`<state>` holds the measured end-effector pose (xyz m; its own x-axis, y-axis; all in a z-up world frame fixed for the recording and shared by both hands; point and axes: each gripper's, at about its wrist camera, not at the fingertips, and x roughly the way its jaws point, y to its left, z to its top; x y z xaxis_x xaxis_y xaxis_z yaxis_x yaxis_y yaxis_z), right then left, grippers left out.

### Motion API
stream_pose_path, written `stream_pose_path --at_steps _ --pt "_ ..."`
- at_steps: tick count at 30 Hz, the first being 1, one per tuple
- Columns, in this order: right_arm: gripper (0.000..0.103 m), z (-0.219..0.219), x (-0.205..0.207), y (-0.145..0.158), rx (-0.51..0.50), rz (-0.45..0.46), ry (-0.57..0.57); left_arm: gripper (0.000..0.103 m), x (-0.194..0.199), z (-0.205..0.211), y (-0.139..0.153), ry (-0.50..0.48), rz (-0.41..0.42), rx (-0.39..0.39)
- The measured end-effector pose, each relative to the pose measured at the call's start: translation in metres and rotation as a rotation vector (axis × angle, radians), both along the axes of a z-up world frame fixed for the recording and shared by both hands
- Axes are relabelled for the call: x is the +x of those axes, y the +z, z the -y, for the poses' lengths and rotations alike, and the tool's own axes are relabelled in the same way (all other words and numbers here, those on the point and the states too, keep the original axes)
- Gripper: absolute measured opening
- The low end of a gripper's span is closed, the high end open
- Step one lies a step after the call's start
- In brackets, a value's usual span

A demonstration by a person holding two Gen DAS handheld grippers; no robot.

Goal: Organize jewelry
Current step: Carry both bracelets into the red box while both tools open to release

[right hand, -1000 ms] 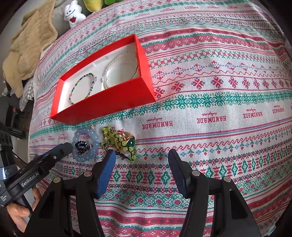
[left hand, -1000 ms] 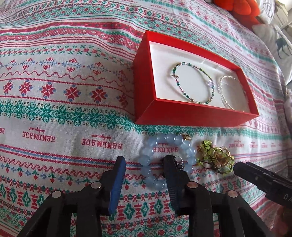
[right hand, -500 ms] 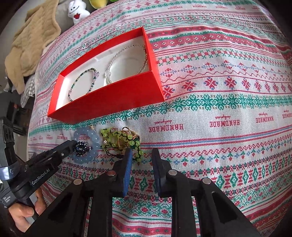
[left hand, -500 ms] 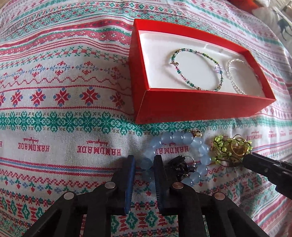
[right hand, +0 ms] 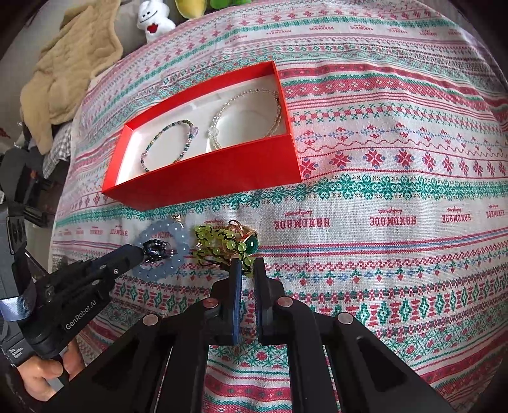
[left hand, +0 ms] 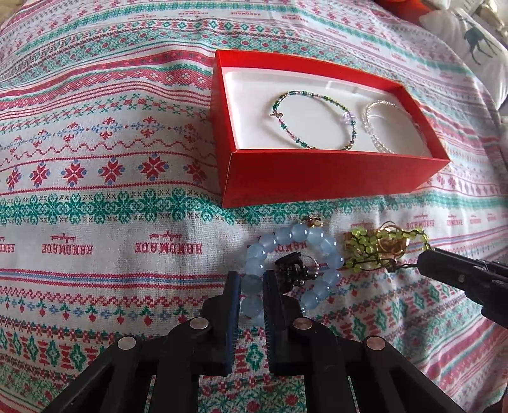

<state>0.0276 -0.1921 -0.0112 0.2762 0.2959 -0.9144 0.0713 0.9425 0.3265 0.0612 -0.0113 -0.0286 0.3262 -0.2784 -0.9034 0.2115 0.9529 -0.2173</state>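
A red box (left hand: 333, 181) (right hand: 222, 171) with a white lining holds a green beaded bracelet (left hand: 312, 119) (right hand: 168, 144) and a clear beaded bracelet (left hand: 381, 127) (right hand: 244, 117). In front of it a pale blue bead bracelet (left hand: 295, 270) (right hand: 162, 247) lies on the cloth, with a small dark trinket (left hand: 293, 271) inside its ring. My left gripper (left hand: 250, 282) is shut on the blue bracelet's near-left beads. A green bead bracelet (left hand: 381, 247) (right hand: 222, 244) tangled with a gold ring lies to the right. My right gripper (right hand: 246, 267) is shut on its near edge.
A patterned red, green and white cloth (left hand: 95, 206) covers the surface. A beige blanket (right hand: 70, 73) and plush toys (right hand: 155, 19) lie beyond the far left edge in the right wrist view. A pillow (left hand: 476, 41) lies at the far right in the left wrist view.
Both grippers went from wide open to shut. The left closed on the blue bracelet, the right on the green bead bracelet. Both have moved slightly forward.
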Motion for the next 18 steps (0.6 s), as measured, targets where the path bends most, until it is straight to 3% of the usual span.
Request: stream_pose_path --at_steps 18 --pt "0.007 0.007 -0.009 0.059 0.066 0.144 -0.013 0.009 -0.03 -0.033 0.054 -0.004 0.1 -0.107"
